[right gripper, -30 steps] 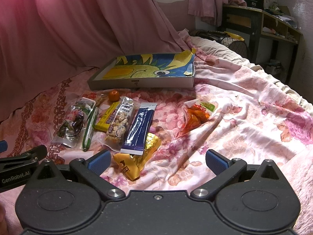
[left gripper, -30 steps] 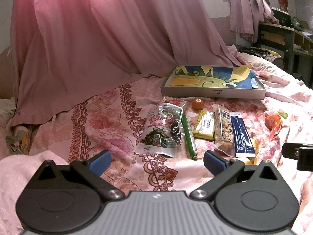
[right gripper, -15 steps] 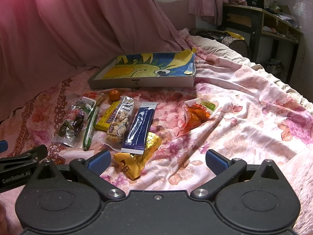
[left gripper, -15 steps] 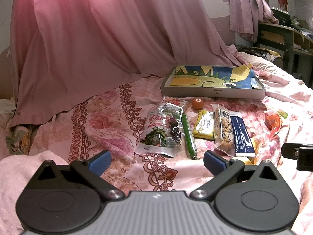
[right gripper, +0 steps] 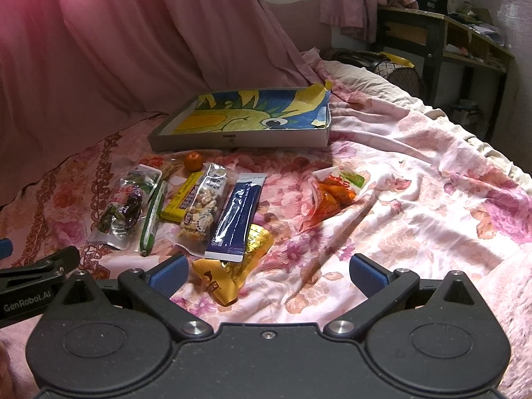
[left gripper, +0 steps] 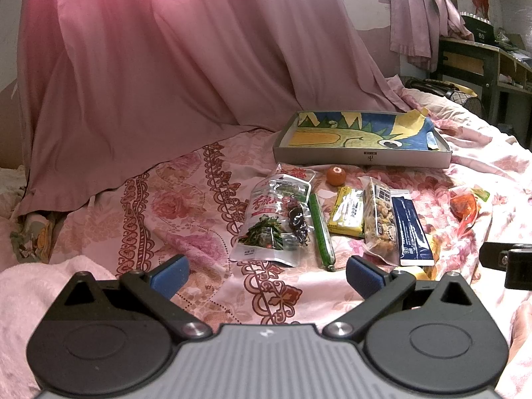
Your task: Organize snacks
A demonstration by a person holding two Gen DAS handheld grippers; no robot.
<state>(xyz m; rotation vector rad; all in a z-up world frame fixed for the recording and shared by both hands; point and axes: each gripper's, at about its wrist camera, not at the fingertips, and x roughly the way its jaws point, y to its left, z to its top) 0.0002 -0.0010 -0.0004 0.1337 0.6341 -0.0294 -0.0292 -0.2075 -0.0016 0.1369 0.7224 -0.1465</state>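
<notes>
**Desk:** What do your jaws show right now?

**Caption:** Both sets stand wide and hold nothing. Your left gripper (left gripper: 266,271) hovers low in the frame, and between its blue pads lies bare floral bedspread (left gripper: 186,199). Your right gripper (right gripper: 267,274) hangs the same way, with the gold packet (right gripper: 232,266) just above its left pad.

**Desk:** And the snacks?

**Caption:** They sit mid-frame in a loose row. In the right wrist view, from left: a clear pouch of greens (right gripper: 124,206), a green stick (right gripper: 151,216), a yellow bar (right gripper: 183,199), a nut bag (right gripper: 202,209) and a navy packet (right gripper: 237,216) whose lower end rests on the gold one. A small orange (right gripper: 193,160) sits just above the row; an orange-red bag (right gripper: 332,196) lies apart to the right. The empty dinosaur-print tray (right gripper: 239,139) waits above them, likely the destination.

**Desk:** How should you take the first piece?

**Caption:** Nothing is packed yet. You would do well to start with the gold packet nearest your right jaws, pinching a crimped edge, not the slick face, and lifting clear of the soft folds.

**Desk:** The setting?

**Caption:** A rumpled bed, a pink curtain (left gripper: 166,66) filling the upper left, a dark desk (right gripper: 442,43) at upper right.
</notes>
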